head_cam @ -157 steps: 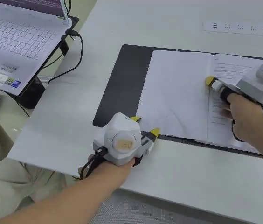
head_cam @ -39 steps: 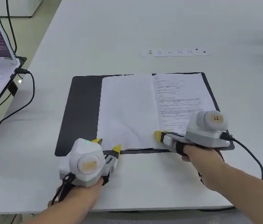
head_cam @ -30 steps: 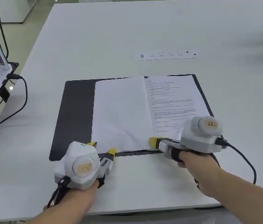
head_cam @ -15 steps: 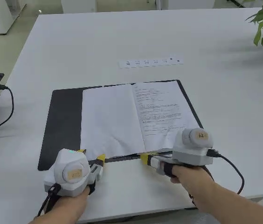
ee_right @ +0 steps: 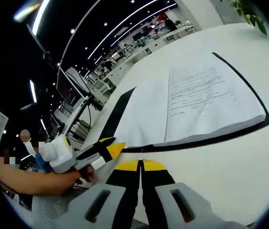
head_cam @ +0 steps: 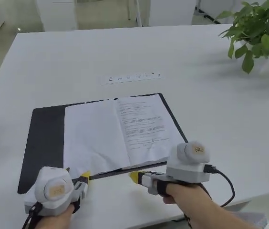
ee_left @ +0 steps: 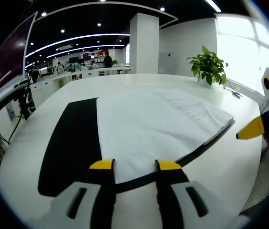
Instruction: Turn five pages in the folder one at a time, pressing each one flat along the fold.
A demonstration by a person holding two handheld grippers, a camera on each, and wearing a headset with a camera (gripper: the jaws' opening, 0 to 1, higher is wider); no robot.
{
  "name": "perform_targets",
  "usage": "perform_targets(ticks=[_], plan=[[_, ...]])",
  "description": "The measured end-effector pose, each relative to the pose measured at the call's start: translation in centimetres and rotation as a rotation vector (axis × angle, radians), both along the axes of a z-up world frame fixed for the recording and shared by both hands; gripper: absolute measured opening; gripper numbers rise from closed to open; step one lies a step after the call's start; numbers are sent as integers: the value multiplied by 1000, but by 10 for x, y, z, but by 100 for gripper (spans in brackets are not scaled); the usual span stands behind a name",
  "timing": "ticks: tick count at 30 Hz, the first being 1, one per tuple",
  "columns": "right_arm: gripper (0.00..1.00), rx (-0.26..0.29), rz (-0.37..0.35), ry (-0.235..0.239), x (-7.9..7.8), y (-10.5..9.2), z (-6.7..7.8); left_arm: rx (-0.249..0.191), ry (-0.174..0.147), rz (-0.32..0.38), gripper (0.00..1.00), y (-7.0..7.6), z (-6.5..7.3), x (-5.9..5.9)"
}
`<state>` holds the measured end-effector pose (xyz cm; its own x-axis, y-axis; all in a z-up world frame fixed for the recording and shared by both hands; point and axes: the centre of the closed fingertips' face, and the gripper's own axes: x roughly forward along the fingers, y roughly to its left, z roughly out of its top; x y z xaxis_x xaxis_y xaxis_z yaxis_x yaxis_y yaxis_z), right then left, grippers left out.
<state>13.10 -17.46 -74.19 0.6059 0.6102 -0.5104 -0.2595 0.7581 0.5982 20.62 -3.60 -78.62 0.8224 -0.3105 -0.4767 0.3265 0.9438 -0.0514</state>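
In the head view, an open black folder of white pages lies flat on the white desk. The left tool and right tool sit just beside its near edge. In the left gripper view, the left tool has its jaws moderately apart and empty at that edge. In the right gripper view, the right tool is pressed closed on nothing, just short of the folder.

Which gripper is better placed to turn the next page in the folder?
Probably the right gripper: it sits shut at the front edge of the printed page, the one not yet turned. The left gripper, open, faces the blank page that already lies turned.
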Motion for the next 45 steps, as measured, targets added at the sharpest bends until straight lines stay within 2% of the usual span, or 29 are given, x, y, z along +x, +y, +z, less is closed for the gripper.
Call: perform_targets(ticks=[3, 4, 7, 8, 10, 14, 15, 17, 19, 20, 22, 25, 27, 29, 30, 33, 35, 37, 41, 45], plan=[[0, 12, -22, 7, -6, -8, 8, -7, 36, -24, 37, -5, 1, -2], [0, 36, -46, 18, -7, -12, 13, -9, 48, -35, 39, -7, 2, -4], [0, 20, -58, -18, -10, -22, 24, 6, 87, -33, 40, -5, 2, -8], [0, 9, -61, -24, -11, -25, 27, -9, 103, -25, 41, -6, 3, -10], [0, -29, -75, -39, -13, -36, 33, -66, 135, 6, 44, -7, 11, -12], [0, -41, -104, -98, -10, -48, 52, -112, 146, 20, 53, -8, 28, -14], [3, -63, -117, -127, -7, -54, 58, -133, 142, 26, 54, -9, 37, -15], [10, -115, -120, -188, -2, -62, 68, -163, 113, 39, 59, -10, 54, -17], [21, -175, -126, -232, 1, -72, 75, -185, 98, 50, 62, -9, 65, -18], [26, -203, -125, -242, 3, -77, 76, -198, 86, 54, 66, -9, 73, -20], [38, -233, -134, -253, 5, -86, 79, -196, 88, 55, 72, -8, 80, -25], [53, -267, -142, -272, 8, -96, 83, -178, 79, 51, 79, -4, 95, -36], [59, -284, -150, -270, 8, -106, 87, -166, 63, 46, 83, 1, 104, -43], [64, -303, -161, -294, 10, -115, 91, -152, 50, 37, 88, 6, 114, -50], [67, -337, -159, -317, 11, -122, 93, -144, 44, 32, 90, 7, 117, -53], [81, -393, -155, -329, 10, -134, 95, -124, 18, 24, 98, 14, 130, -60], [89, -427, -143, -348, 10, -142, 96, -111, -1, 11, 99, 17, 139, -65], [92, -452, -130, -357, 7, -147, 96, -100, -7, 11, 99, 21, 145, -70], [100, -452, -129, -363, 3, -155, 100, -50, -20, 6, 99, 29, 152, -79], [100, -461, -136, -373, 3, -164, 103, -49, -25, 26, 99, 36, 160, -86]])
